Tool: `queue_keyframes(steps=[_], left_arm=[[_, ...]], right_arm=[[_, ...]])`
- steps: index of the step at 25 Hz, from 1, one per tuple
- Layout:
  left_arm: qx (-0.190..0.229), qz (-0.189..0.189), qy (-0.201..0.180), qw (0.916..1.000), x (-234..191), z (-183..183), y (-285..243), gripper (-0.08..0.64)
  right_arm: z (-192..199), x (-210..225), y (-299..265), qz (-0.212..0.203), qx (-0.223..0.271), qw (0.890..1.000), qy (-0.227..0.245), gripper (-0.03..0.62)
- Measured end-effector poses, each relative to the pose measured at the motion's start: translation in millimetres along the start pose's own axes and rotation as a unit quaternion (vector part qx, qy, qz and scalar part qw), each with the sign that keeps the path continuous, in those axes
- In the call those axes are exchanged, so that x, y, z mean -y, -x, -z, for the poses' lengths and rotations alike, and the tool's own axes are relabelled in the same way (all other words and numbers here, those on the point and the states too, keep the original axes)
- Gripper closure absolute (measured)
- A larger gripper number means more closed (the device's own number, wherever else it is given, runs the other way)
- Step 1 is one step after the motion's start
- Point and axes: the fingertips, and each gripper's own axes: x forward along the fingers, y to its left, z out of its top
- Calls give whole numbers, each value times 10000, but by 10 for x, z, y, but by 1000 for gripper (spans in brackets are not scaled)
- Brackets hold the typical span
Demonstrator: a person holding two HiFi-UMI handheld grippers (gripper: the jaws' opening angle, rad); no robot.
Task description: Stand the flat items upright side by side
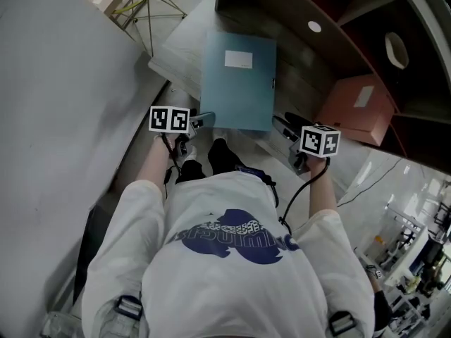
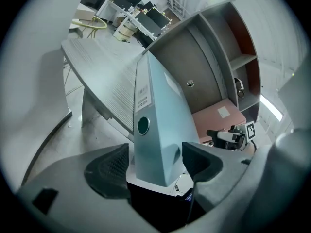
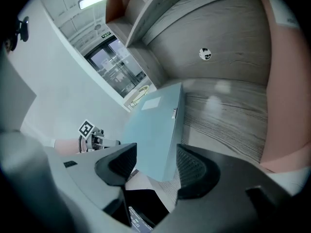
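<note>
Both claws are spread and hold nothing yet. The left claw [image 2: 155, 163] is at its widest, with the near spine corner of the teal binder [image 1: 238, 82] between its pads. I see no firm press on either side. The right claw [image 3: 154, 165] is somewhat narrower and straddles the binder's other near corner, on the thinner opening edge, with a sliver of space at its left pad.

That difference fits what each claw faces: the broad spine needs a wide gape, the thin edge less. Taking both near corners at once looks like preparation for tipping the binder up off its face — one claw alone would likely let so broad a thing twist.

The binder lies flat, label side up, on the grey wood counter [image 1: 180, 58]. Its near end appears to reach past the counter's near edge, which gives the pads room to get under and over it.

Farther right, well apart from the binder, a pink file box [image 1: 356, 108] lies flat near the counter's right end, close to the shelf unit [image 1: 416, 83]. It is presumably the neighbour to be stood up beside the binder.

Count — two claws, one teal binder and one pink box, so two flat items, neither upright.
</note>
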Motion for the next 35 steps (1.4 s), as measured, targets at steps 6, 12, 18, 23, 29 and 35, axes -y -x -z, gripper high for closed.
queue_keyframes(steps=[6,12,18,23,29,35], left_arm=[[-121,335,246,9991,-24,22,-73,219],[-157,714,621,9954,-39,51,-112,215],[-362,924,651,9929,-42,54,-140,216],[-495,895,429,9938,-17,36,-141,230],[-540,844,382,9942,-64,61,-41,235],[-680,753,292,9944,-205,160,186,236]], right_arm=[[-64,93,-165,-196,-265,9994,-100,332],[-28,249,-222,-159,-556,9983,-71,328],[-37,300,-229,-227,-566,9980,-152,328],[-11,279,-260,-389,-618,9973,-97,328],[102,204,-355,-628,-781,9948,-172,328],[314,63,-450,-772,-964,9921,-215,328]])
